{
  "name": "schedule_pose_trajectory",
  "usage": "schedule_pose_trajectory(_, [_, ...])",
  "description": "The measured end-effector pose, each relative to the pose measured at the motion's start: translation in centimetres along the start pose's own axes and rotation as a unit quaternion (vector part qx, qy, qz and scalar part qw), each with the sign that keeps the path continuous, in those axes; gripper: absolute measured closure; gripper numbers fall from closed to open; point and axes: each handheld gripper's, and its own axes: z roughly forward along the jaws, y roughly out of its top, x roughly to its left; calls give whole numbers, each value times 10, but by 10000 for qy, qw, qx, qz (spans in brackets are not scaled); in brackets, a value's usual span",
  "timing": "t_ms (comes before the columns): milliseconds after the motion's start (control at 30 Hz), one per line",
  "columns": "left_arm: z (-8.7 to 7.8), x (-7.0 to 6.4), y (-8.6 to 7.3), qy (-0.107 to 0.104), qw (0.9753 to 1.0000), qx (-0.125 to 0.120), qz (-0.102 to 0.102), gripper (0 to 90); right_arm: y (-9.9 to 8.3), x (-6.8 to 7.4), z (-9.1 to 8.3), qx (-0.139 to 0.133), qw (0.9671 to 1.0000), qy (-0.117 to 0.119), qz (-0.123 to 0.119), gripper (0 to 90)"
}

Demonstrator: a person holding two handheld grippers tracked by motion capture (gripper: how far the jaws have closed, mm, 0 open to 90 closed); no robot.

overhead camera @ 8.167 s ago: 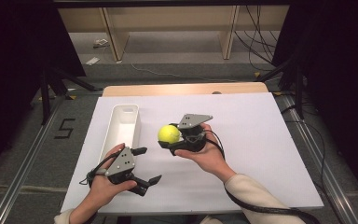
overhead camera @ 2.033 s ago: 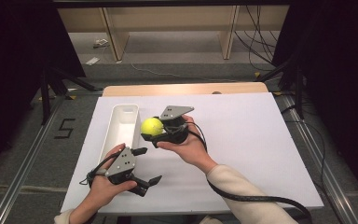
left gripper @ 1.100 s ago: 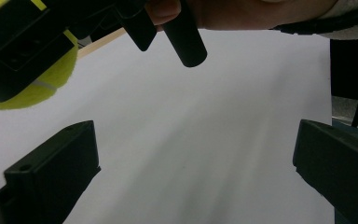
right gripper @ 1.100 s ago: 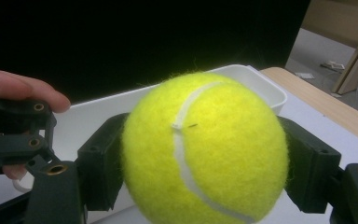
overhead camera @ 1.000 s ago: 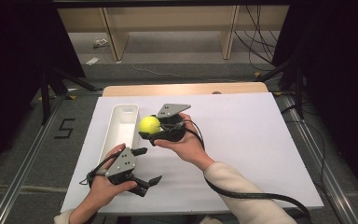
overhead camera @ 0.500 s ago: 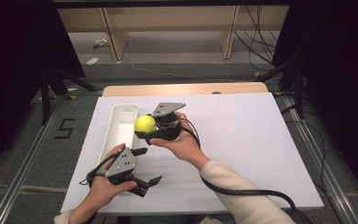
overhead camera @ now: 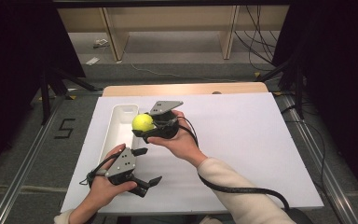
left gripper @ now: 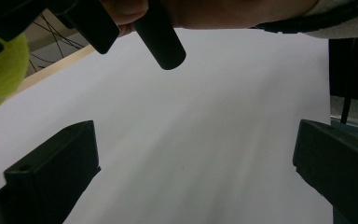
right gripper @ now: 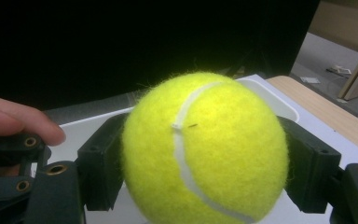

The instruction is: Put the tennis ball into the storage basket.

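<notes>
High view: right gripper [overhead camera: 145, 129] clamps tennis ball [overhead camera: 142, 122].

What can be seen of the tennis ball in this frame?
The tennis ball is bright yellow-green and fuzzy, with a curved white seam across its felt. It looks whole and round. The right gripper clamps it between its black jaws, one at each side, holding it off the table, at the right rim of the white bin.

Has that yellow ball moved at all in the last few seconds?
Yes. Clamped in the right gripper, the tennis ball has travelled leftward, from the middle of the white sheet to the right rim of the white tray.
</notes>
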Motion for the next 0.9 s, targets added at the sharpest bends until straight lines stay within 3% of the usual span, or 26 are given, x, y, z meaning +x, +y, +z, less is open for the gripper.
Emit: schedule_pose_trajectory(900, [0, 0, 0, -12, 10000, -3, 9, 0, 10, -1, 13, 20, 9999, 105, 19, 266])
